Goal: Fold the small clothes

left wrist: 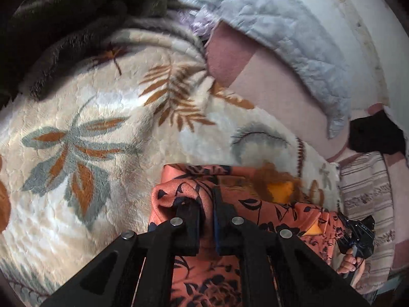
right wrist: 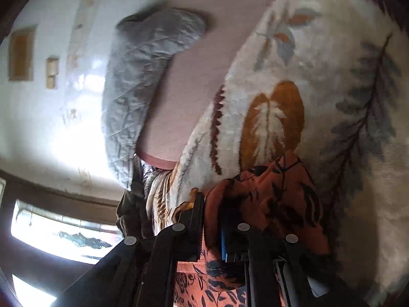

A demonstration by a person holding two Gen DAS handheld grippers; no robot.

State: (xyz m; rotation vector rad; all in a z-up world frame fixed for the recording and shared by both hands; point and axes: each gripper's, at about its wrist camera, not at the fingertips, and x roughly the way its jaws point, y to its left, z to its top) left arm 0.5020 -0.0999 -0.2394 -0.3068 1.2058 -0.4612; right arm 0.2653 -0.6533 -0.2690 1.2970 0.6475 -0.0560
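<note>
A: What kind of cloth is this orange garment (left wrist: pixel 255 204)?

B: I judge it thin and light, soft, perhaps a little slippery, because it has a small shine and it falls in loose folds. It has a dark leaf and flower print. It will not keep a shape alone; it hangs down where nothing carries it.

A: Where is it now?

B: It lies over the fleece blanket (left wrist: pixel 102 133) on the bed, just in front of both cameras, and both tools hold it. The left tool (left wrist: pixel 205 220) has its jaws together, clamped on a bunched fold of the garment. The right tool (right wrist: pixel 213 220) is also clamped on the cloth, which bulges up over its jaws.

A: Is the hold in a good place?

B: In my opinion a hem or a corner is better than a bunch in the middle, because such cloth can slide out and the fold line becomes crooked. Which edge each tool holds, I cannot tell. A hand (left wrist: pixel 349 262) shows at the right of the left view, under the other tool.

A: Any label or writing?

B: None that I can read.
</note>
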